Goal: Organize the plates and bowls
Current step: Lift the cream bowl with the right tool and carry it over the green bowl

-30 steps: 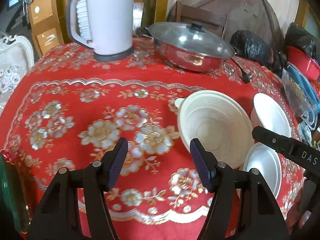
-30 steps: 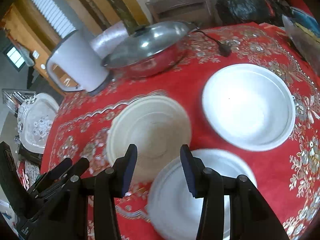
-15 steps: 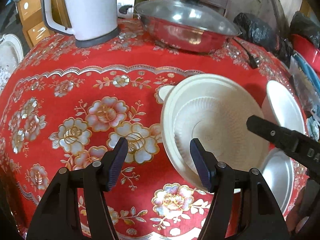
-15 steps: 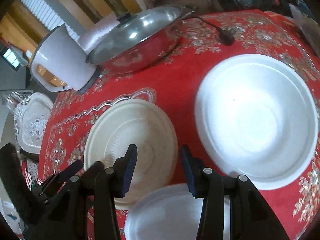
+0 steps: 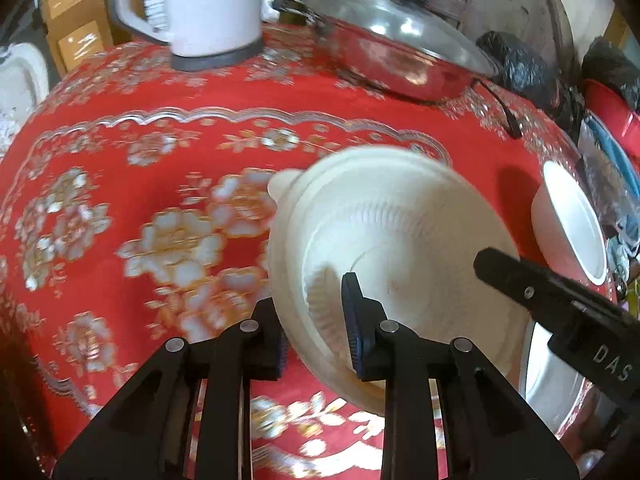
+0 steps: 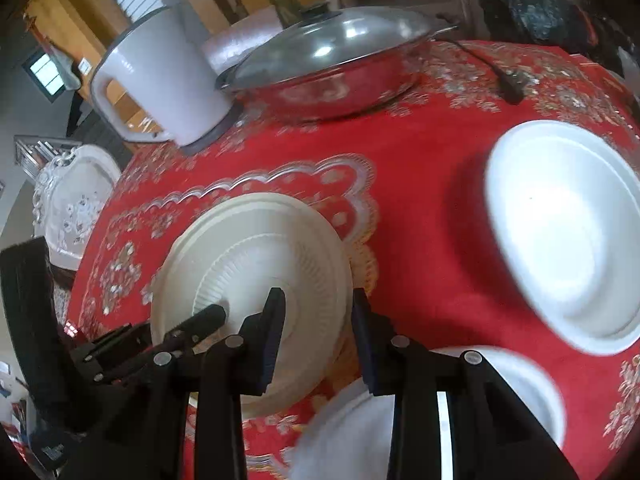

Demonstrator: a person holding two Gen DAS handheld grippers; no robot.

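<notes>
The left gripper (image 5: 316, 322) has just been closing, its jaws now pinching the cream plate's (image 5: 400, 240) rim. The right gripper (image 6: 316, 338), also just closing, straddles the opposite rim (contact unclear). The plate is near the table's (image 6: 420, 208) front edge.

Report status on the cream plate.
Left gripper just closed on cream plate rim. Right gripper just closing, rim between jaws, ungripped. Nothing blocking.

Matt ribbed paper plate (image 5: 400, 240); glossy steel pan (image 6: 332, 68).

Two close, downward wrist views sharing the cream plate (image 5: 400, 240).
</notes>
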